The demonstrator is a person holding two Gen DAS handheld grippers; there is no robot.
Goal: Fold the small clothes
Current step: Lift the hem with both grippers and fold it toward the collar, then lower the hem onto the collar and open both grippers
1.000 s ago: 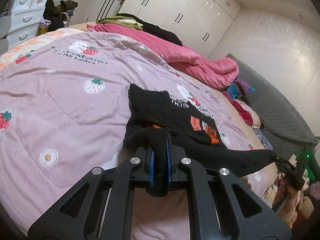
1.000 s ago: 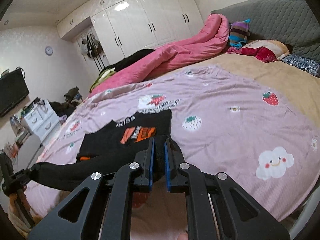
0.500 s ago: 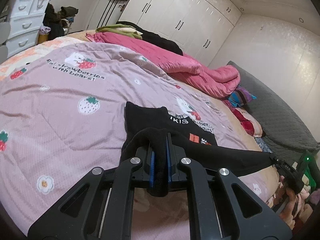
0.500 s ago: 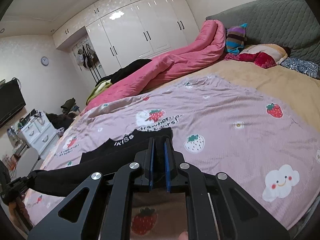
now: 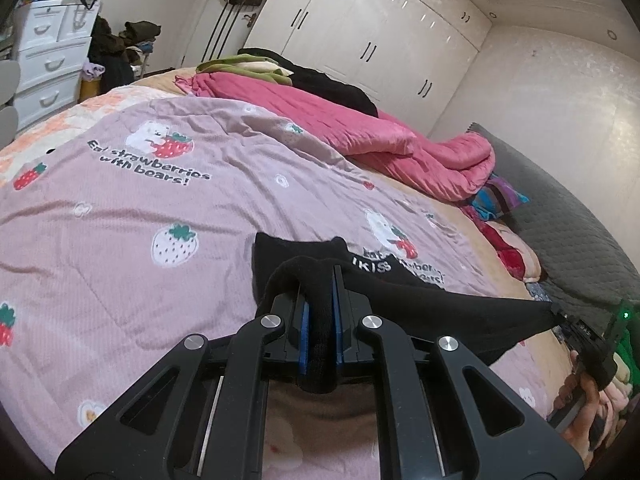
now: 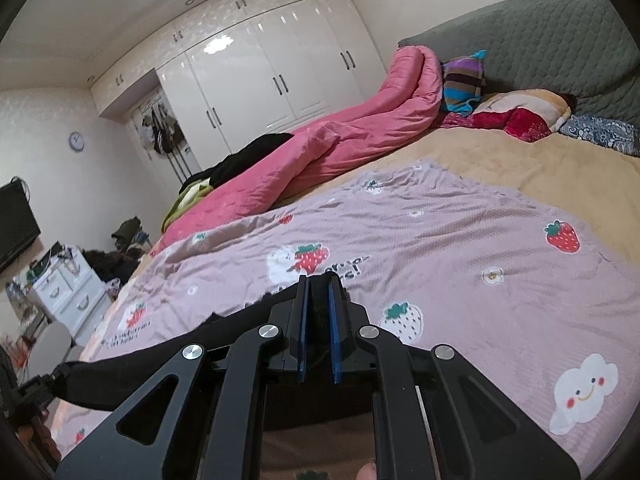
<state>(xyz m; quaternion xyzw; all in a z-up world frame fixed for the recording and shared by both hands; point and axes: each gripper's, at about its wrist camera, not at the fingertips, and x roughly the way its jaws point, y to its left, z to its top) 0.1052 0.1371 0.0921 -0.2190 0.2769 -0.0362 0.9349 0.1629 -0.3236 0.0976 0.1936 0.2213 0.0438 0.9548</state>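
A small black garment (image 5: 420, 292) with white lettering lies on the pink strawberry blanket (image 5: 120, 216), its near edge lifted and stretched taut between both grippers. My left gripper (image 5: 319, 280) is shut on one end of that edge; black cloth bulges between its blue pads. In the left wrist view the right gripper (image 5: 560, 314) holds the other end at far right, a hand below it. My right gripper (image 6: 318, 284) is shut on black cloth too. From it the black garment (image 6: 160, 364) runs left to the left gripper (image 6: 52, 376). Most of the garment is hidden behind the right gripper's fingers.
A rolled pink quilt (image 5: 360, 120) with green and black clothes lies along the bed's far side. Pillows (image 6: 528, 112) and a striped cloth rest against the grey headboard (image 6: 540, 40). White wardrobes (image 6: 280, 72) and a white drawer unit (image 5: 48, 60) stand beyond the bed.
Both grippers have carried the garment's held edge forward over its body. The orange print, visible a second ago, is now covered; only the collar edge and white lettering show.
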